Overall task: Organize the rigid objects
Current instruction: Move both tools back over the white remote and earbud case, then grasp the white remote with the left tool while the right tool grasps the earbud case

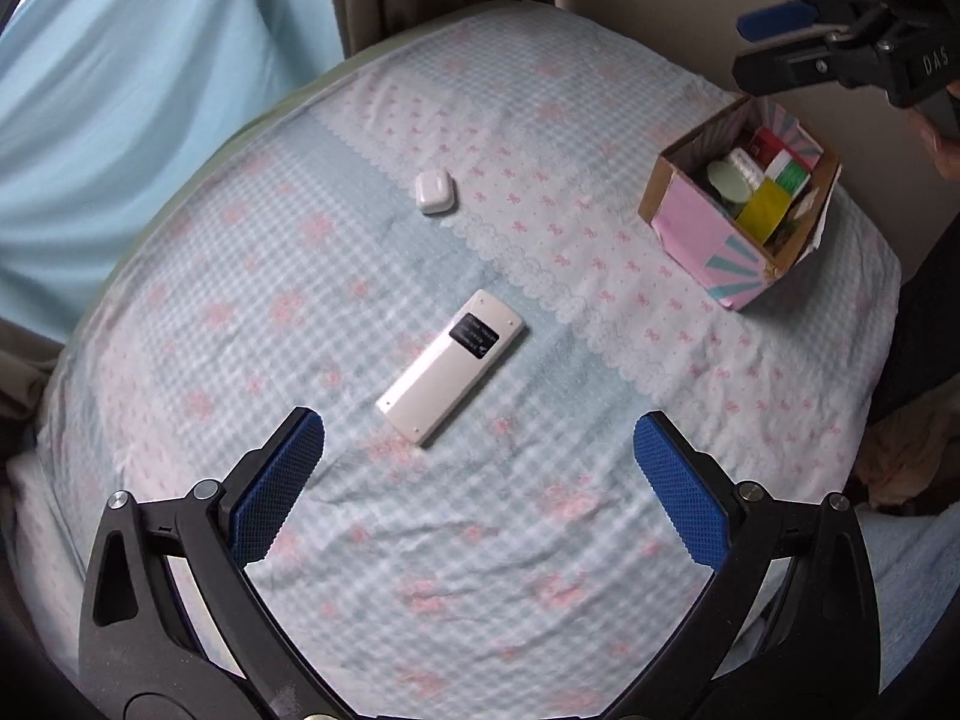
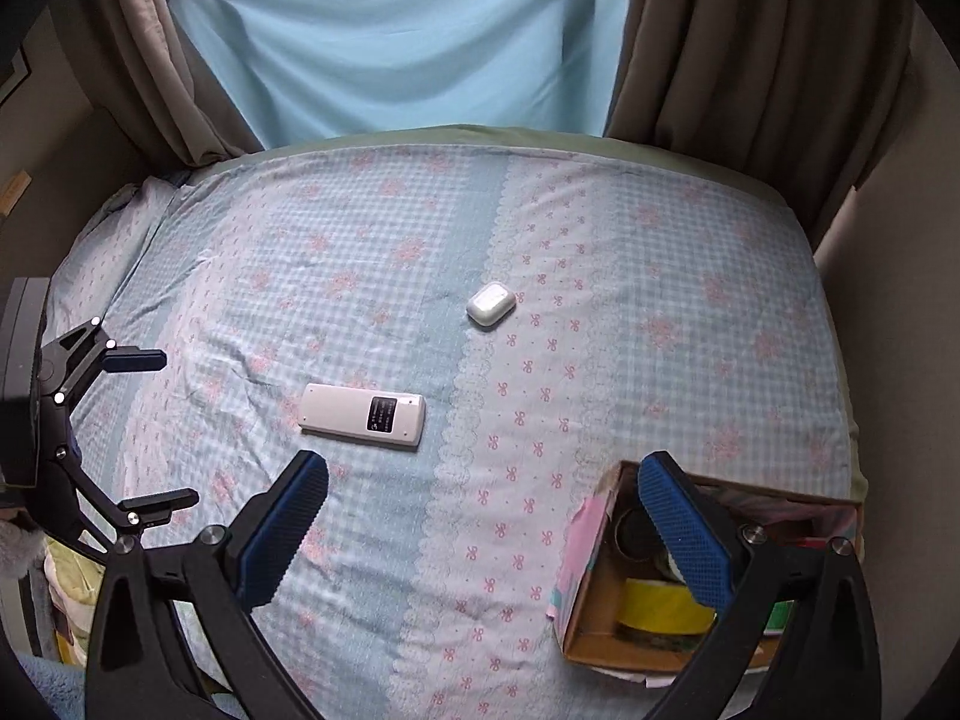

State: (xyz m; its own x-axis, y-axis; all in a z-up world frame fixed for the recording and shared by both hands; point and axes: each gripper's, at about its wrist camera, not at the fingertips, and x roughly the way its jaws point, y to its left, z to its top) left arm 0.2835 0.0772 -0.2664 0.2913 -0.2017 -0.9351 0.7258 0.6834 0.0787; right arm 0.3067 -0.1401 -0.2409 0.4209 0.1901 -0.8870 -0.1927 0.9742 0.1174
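Note:
A white remote control (image 1: 451, 366) lies flat on the bed, just ahead of my open, empty left gripper (image 1: 480, 468). A white earbud case (image 1: 434, 192) lies farther off. A pink cardboard box (image 1: 699, 228) holding tape rolls stands at the right. In the right wrist view the remote (image 2: 362, 416) and earbud case (image 2: 491, 304) lie ahead. My right gripper (image 2: 483, 510) is open and empty, its right finger over the box (image 2: 585, 546). The right gripper also shows in the left view (image 1: 753, 45), above the box. The left gripper shows in the right view (image 2: 165, 429), open.
The bed has a blue and pink patterned cover (image 2: 660, 300). Brown curtains (image 2: 750, 48) and a light blue cloth (image 2: 408, 36) hang behind it. The bed's far edge (image 2: 480, 133) runs below the curtains.

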